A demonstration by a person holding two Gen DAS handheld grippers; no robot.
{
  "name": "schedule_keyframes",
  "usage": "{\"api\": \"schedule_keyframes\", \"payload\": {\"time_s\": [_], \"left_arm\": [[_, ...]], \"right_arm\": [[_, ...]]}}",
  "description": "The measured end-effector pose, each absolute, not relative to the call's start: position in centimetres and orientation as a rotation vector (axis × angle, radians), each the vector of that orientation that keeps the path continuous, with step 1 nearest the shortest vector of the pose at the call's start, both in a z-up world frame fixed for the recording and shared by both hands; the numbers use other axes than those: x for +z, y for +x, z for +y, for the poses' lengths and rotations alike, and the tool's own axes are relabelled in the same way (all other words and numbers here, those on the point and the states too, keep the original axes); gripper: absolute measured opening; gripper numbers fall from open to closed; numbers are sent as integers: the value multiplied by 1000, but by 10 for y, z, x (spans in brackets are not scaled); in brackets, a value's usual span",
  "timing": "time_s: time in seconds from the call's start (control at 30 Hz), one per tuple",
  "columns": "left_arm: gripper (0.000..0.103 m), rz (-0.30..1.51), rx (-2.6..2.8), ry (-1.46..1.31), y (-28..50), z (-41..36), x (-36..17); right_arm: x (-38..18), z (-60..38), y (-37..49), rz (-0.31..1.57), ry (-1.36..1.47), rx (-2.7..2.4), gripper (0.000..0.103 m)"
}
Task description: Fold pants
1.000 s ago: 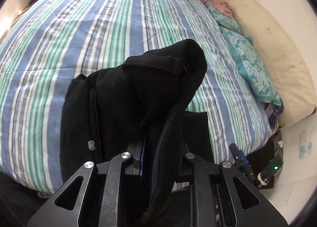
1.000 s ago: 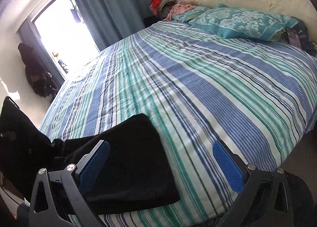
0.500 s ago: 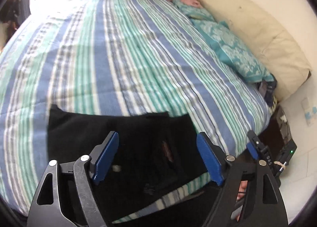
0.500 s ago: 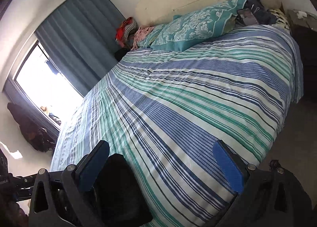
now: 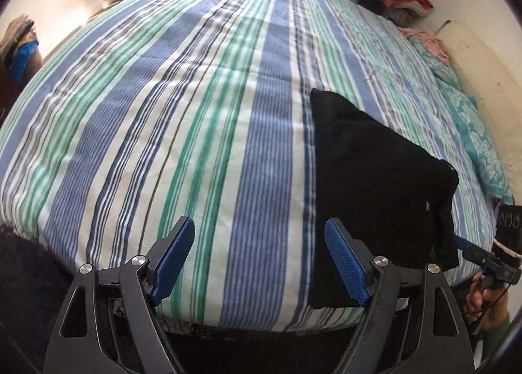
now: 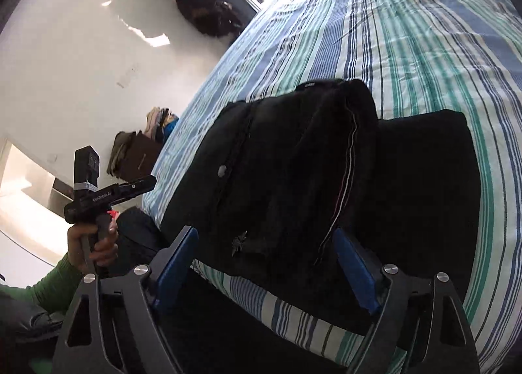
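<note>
The black pants (image 5: 375, 178) lie folded in a thick stack at the near edge of the striped bed (image 5: 202, 119). My left gripper (image 5: 261, 260) is open over bare sheet, left of the pants, with nothing between its blue pads (image 5: 176, 253). In the right wrist view the pants (image 6: 293, 172) fill the middle, a button and a seam showing. My right gripper (image 6: 266, 263) points at their near edge, and its jaws are closing with the hanging fabric between the pads, not pressed. The left gripper (image 6: 143, 185) shows at the left of that view, held by a hand.
Teal pillows (image 5: 473, 132) and a cream headboard (image 5: 483, 80) lie at the right. A clothes pile (image 5: 407, 2) sits at the far corner. A brown box with stacked clothes (image 6: 137, 155) stands on the floor by the bed. A green sleeve (image 6: 42, 286) is low left.
My left gripper let go of the pants, opened, and swung left over bare sheet. My right gripper turned from the far bed down onto the folded pants, and its jaws narrowed.
</note>
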State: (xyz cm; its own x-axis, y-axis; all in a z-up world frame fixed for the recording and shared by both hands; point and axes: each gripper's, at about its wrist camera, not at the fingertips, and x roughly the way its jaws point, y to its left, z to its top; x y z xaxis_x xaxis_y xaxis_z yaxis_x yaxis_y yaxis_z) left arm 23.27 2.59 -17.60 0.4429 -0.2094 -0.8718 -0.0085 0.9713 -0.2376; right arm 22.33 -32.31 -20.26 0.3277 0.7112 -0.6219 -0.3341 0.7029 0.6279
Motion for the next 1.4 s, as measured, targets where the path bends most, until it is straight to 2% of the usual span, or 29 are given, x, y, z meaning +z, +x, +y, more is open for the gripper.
{"api": "schedule_keyframes", "payload": {"time_s": [0.2,0.33,0.47,0.5,0.53,0.57,0.6,0.67,0.77,0.9,1.0,1.1,1.2,1.3,1.37,1.4], "left_arm": [[83,1115,-101,-235,229,36,-196],[83,1120,-96,-245,229,40,-204],[83,1122,-84,-254,227,44,-209],[83,1121,-81,-255,227,45,-210],[83,1121,-76,-257,227,47,-211],[83,1121,-71,-260,227,49,-212],[83,1121,-65,-263,227,52,-212],[83,1117,-50,-270,226,57,-213],[83,1118,-41,-289,225,62,-213],[83,1104,-61,-278,224,55,-209],[83,1083,-90,-226,221,42,-202],[83,1065,-128,-156,216,24,-199],[83,1070,-170,-72,214,2,-200],[83,1068,-205,2,210,-17,-197],[83,1040,-221,28,205,-26,-187],[83,1018,-231,37,203,-30,-180]], "right_arm": [[-202,-315,227,1088,427,794,81],[-219,-309,243,1248,391,708,68],[-226,-313,260,1247,574,726,64],[-228,-311,262,1251,588,727,61],[-231,-305,264,1271,542,699,40],[-232,-297,264,1299,456,651,34],[-231,-293,263,1302,418,628,33],[-218,-289,257,1258,395,604,22],[-179,-297,244,1129,428,622,17],[-131,-322,229,991,450,630,16],[-126,-346,219,980,433,586,16],[-151,-380,209,1005,495,509,16],[-204,-406,206,1090,539,391,17],[-237,-421,206,1085,635,343,21],[-234,-431,210,1082,723,344,36],[-228,-434,210,1093,709,329,36]]}}
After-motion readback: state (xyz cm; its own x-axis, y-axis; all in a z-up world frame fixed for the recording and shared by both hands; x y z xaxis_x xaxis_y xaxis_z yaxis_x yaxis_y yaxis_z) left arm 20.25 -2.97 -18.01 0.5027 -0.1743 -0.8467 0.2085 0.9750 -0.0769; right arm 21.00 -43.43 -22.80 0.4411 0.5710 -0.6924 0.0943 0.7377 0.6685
